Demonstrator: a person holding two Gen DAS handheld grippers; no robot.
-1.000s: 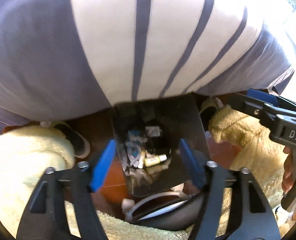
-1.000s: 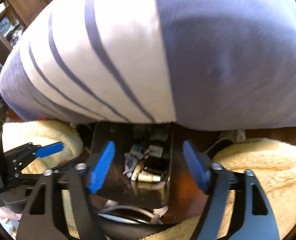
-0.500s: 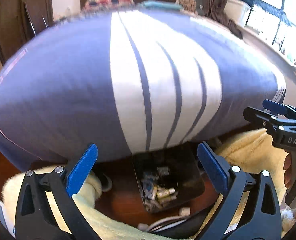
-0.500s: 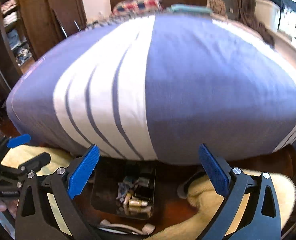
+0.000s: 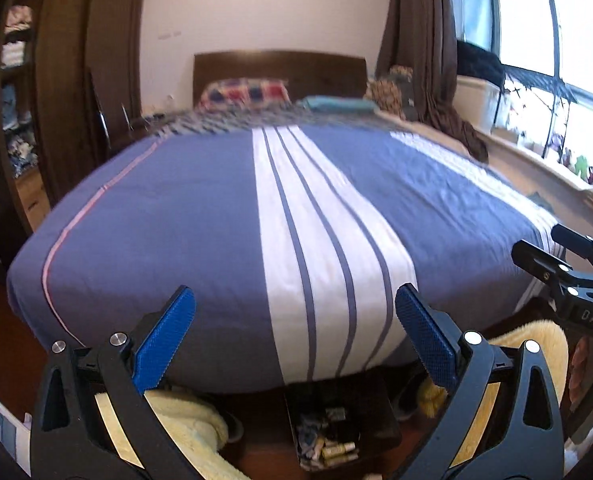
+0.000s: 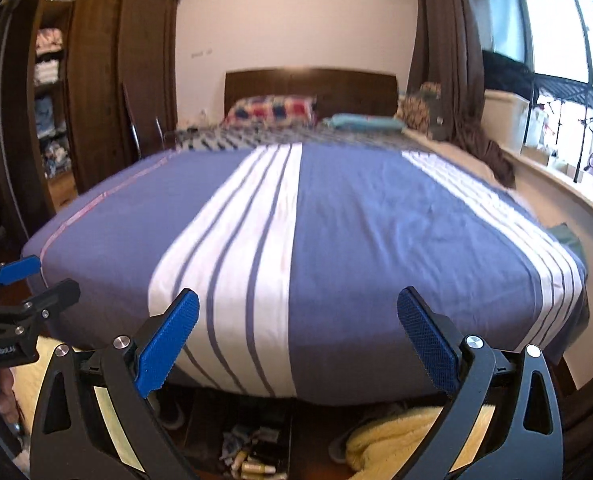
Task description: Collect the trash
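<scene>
Both tongs, left tongs [image 5: 294, 312] and right tongs [image 6: 298, 316], are being held apart above the bed [image 5: 200, 216] foot edge; the trash bin [image 5: 376, 412] is being seen below.

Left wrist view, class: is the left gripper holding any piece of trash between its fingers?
No. The left gripper is open, with only the striped bedspread visible between its blue fingers.

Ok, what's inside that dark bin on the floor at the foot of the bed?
The dark bin holds crumpled wrappers and small yellowish tubes. Anything beneath that pile is covered, and the bed overhangs the bin's far edge.
</scene>
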